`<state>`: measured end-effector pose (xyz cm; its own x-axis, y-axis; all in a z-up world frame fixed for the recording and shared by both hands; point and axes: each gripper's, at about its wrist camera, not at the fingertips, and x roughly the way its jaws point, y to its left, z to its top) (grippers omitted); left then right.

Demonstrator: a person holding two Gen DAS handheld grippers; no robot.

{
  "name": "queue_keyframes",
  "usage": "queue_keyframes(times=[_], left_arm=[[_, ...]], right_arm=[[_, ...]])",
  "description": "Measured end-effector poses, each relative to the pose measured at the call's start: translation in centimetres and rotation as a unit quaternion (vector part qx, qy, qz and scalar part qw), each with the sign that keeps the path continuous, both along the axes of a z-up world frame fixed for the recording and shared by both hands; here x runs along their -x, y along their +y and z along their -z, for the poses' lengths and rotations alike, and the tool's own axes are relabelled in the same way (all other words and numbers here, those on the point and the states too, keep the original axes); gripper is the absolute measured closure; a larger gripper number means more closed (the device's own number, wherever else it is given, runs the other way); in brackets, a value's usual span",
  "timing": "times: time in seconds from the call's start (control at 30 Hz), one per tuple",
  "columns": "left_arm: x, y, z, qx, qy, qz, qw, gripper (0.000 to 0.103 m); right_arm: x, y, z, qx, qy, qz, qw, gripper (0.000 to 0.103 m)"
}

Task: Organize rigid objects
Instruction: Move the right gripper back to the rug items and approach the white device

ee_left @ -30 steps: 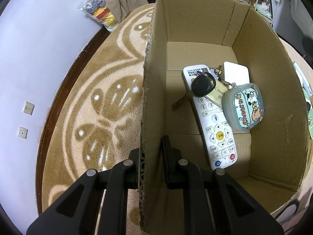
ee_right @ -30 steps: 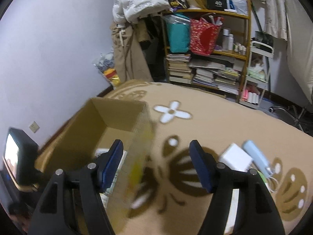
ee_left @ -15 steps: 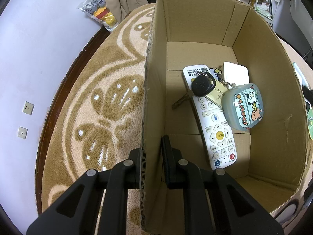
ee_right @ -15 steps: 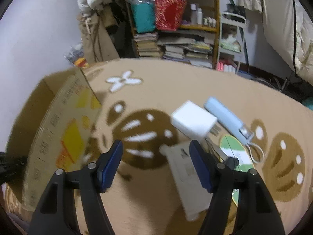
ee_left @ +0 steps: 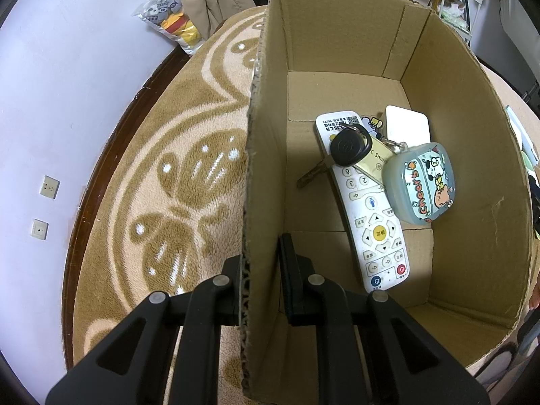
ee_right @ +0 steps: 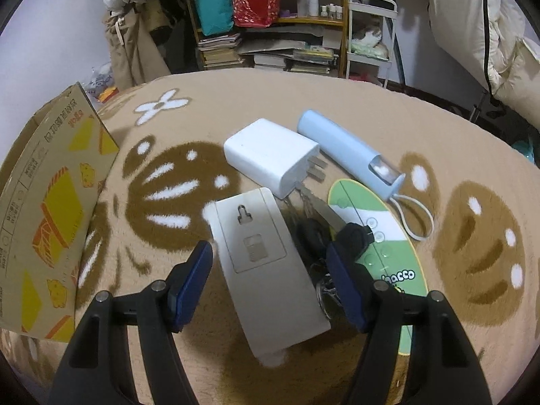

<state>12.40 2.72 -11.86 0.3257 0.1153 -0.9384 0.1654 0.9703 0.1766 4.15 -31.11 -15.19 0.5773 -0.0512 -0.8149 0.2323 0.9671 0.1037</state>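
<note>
My right gripper (ee_right: 270,283), fingers spread wide, straddles the beige flat device (ee_right: 266,270) lying lengthwise on the rug between them, while my left gripper (ee_left: 261,280) pinches the cardboard box (ee_left: 263,168) wall.

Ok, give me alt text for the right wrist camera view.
The open right gripper hovers with its fingers straddling an off-white remote lying face down on a tan patterned rug, beside a white charger, keys and a cardboard box.
</note>
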Motion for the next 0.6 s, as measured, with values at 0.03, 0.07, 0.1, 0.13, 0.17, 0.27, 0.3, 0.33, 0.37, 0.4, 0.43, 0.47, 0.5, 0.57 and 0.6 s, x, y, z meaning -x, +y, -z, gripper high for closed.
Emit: queue_keyframes(times=[0.03, 0.07, 0.1, 0.13, 0.17, 0.27, 0.3, 0.33, 0.37, 0.4, 0.43, 0.47, 0.5, 0.57, 0.6], left_arm=[[0.01, 0.02, -0.04, 0.0, 0.0, 0.0, 1.0, 0.09], [0.01, 0.01, -0.03, 0.0, 0.0, 0.0, 1.0, 0.09], [0.01, 0.01, -0.01, 0.0, 0.0, 0.0, 1.0, 0.09], [0.01, 0.01, 0.01, 0.0, 0.0, 0.001, 1.0, 0.09], [0.01, 0.0, -0.03, 0.0, 0.0, 0.0, 1.0, 0.09], [0.02, 0.0, -0.02, 0.0, 0.0, 0.0, 1.0, 0.09], [0.01, 0.0, -0.02, 0.0, 0.0, 0.0, 1.0, 0.09], [0.0, 0.0, -0.02, 0.0, 0.0, 0.0, 1.0, 0.09], [0.01, -0.01, -0.01, 0.0, 0.0, 0.0, 1.0, 0.09], [0.02, -0.02, 0.0, 0.0, 0.0, 0.0, 1.0, 0.09], [0.02, -0.01, -0.01, -0.001, 0.0, 0.0, 1.0, 0.09], [0.03, -0.03, 0.01, -0.002, -0.001, 0.001, 1.0, 0.09], [0.01, -0.02, -0.03, -0.002, -0.001, 0.001, 1.0, 0.09], [-0.01, -0.03, -0.05, -0.004, -0.001, 0.001, 1.0, 0.09], [0.01, -0.06, -0.08, -0.005, -0.002, 0.002, 1.0, 0.09]], right_arm=[[-0.06, 0.04, -0.04, 0.0, -0.001, 0.0, 1.0, 0.029], [-0.12, 0.06, -0.01, 0.001, -0.002, -0.001, 1.0, 0.029], [-0.16, 0.04, 0.02, 0.002, -0.003, -0.001, 1.0, 0.029], [-0.27, 0.06, 0.09, 0.002, -0.004, 0.0, 1.0, 0.029], [-0.26, 0.01, 0.19, -0.001, -0.005, 0.001, 1.0, 0.029], [-0.38, -0.1, 0.41, -0.023, -0.008, 0.001, 1.0, 0.033], [-0.36, -0.1, 0.41, -0.028, -0.009, 0.003, 1.0, 0.036], [-0.38, -0.01, 0.44, -0.032, -0.009, 0.001, 0.999, 0.037], [-0.38, 0.14, 0.42, -0.03, -0.009, 0.0, 1.0, 0.037], [-0.35, 0.28, 0.41, -0.027, -0.009, -0.001, 1.0, 0.037], [-0.37, 0.41, 0.41, -0.025, -0.009, -0.001, 1.0, 0.037], [-0.34, 0.5, 0.41, -0.024, -0.009, -0.001, 1.0, 0.037], [-0.32, 0.58, 0.41, -0.022, -0.009, -0.001, 1.0, 0.039], [-0.28, 0.78, 0.29, -0.024, -0.01, -0.004, 1.0, 0.043], [-0.2, 0.85, 0.17, -0.024, -0.011, -0.004, 1.0, 0.046]])
